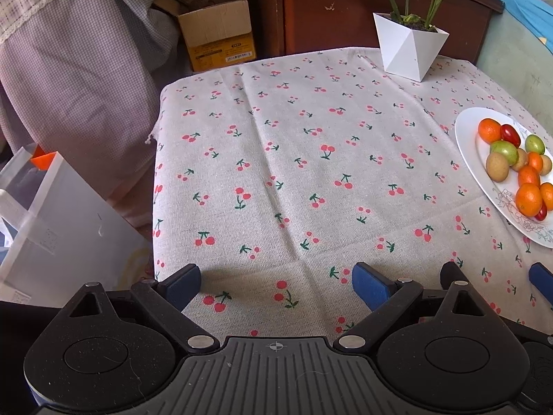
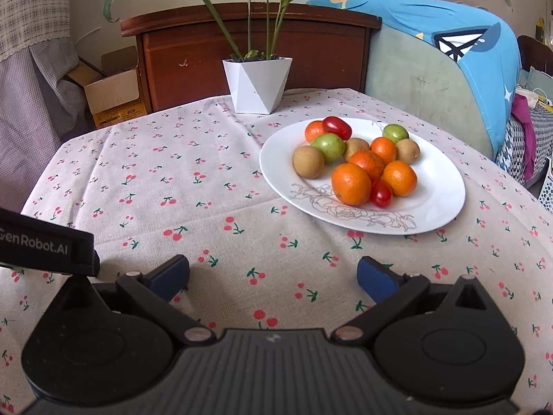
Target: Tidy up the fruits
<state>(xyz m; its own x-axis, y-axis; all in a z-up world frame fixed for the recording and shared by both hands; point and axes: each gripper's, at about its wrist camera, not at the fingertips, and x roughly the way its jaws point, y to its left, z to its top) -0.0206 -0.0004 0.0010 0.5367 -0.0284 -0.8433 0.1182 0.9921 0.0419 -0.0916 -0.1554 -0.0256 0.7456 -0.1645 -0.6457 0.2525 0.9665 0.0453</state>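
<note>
Fruits (image 2: 359, 162) lie heaped, kinds mixed, on a white plate (image 2: 432, 207) on the counter (image 2: 172, 173); both the left hand-held gripper (image 1: 276, 285) and the right hand-held gripper (image 2: 273, 275) hover spread, empty.

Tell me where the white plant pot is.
The white plant pot stands at the table's far edge, just behind the fruit plate, in front of the wooden cabinet.
</note>
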